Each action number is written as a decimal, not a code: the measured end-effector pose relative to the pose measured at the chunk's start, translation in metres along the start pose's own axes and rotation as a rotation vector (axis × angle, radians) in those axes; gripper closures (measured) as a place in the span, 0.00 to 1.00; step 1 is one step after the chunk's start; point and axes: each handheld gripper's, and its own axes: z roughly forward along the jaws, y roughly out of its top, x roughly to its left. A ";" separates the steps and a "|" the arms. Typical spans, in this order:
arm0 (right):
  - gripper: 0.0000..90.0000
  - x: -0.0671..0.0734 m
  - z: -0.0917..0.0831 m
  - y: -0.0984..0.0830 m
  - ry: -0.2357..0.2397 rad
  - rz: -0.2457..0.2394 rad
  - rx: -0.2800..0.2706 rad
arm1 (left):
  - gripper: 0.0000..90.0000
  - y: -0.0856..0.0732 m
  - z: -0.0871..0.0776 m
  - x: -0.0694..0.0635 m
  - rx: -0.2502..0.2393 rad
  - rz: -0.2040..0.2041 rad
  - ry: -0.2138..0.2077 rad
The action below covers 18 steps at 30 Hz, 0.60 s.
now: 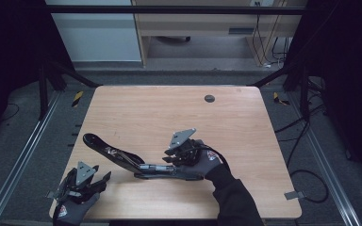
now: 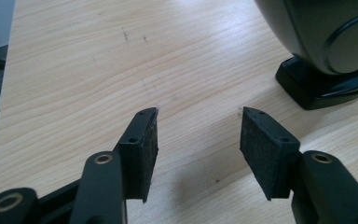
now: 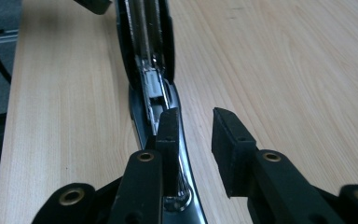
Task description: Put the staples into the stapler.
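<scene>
Lying opened out on the tabletop (image 1: 245,141), the black stapler (image 1: 122,157) is resting toward 6 o'clock of the surface, its top arm raised toward 10 o'clock and its base running toward the right hand-held gripper (image 1: 169,160). The jaws of this gripper are standing apart, with nothing pressed between the pads; no grip is visible. The left hand-held gripper (image 1: 101,181) is waiting at 7 o'clock, near the corner, jaws likewise parted and empty.

For the step in hand (judged to be handling the opened stapler at its base end), the right jaws should be centred over the base before closing, while the left gripper is steadying the raised arm so that the hinge is not swinging.

From the right gripper view, the open magazine channel with its metal pusher (image 3: 153,86) is showing directly ahead of the right gripper's pads (image 3: 168,135), detail too small overhead. From the left gripper view, the rounded end of the stapler (image 2: 326,42) is appearing at 1 o'clock, well clear of that gripper's pads (image 2: 144,149).
</scene>
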 end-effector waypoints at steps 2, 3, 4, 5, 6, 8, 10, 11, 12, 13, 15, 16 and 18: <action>0.78 0.000 -0.002 -0.002 -0.011 0.006 -0.001 | 0.51 0.000 0.000 0.000 -0.004 -0.002 -0.004; 0.76 -0.001 -0.009 -0.007 -0.047 0.030 -0.010 | 0.52 0.000 0.000 -0.001 -0.004 -0.005 -0.007; 0.76 -0.001 -0.009 -0.007 -0.047 0.030 -0.010 | 0.52 0.001 0.000 -0.001 -0.005 -0.004 -0.009; 0.75 -0.002 -0.012 -0.010 -0.064 0.047 -0.022 | 0.52 0.001 0.000 -0.001 -0.006 -0.004 -0.011; 0.74 -0.003 -0.015 -0.014 -0.080 0.064 -0.027 | 0.52 0.001 0.000 -0.001 -0.008 -0.007 -0.012; 0.71 -0.004 -0.025 -0.025 -0.135 0.115 -0.033 | 0.53 0.001 0.000 -0.001 -0.014 -0.011 -0.018; 0.70 -0.005 -0.027 -0.028 -0.147 0.127 -0.037 | 0.53 0.001 0.000 -0.001 -0.015 -0.011 -0.019; 0.69 -0.005 -0.030 -0.032 -0.172 0.150 -0.038 | 0.53 0.001 -0.001 -0.001 -0.017 -0.014 -0.019; 0.67 -0.005 -0.034 -0.037 -0.190 0.177 -0.042 | 0.53 0.001 -0.001 -0.001 -0.024 -0.012 -0.019; 0.67 -0.005 -0.034 -0.037 -0.190 0.177 -0.042 | 0.53 0.001 -0.001 -0.001 -0.024 -0.012 -0.019; 0.66 -0.005 -0.041 -0.045 -0.232 0.225 -0.050 | 0.52 0.001 -0.002 0.000 -0.024 -0.015 -0.024; 0.66 -0.005 -0.041 -0.045 -0.232 0.225 -0.050 | 0.52 0.001 -0.002 0.000 -0.024 -0.015 -0.024; 0.65 -0.005 -0.044 -0.051 -0.269 0.266 -0.052 | 0.51 0.002 -0.003 0.000 -0.026 -0.027 -0.024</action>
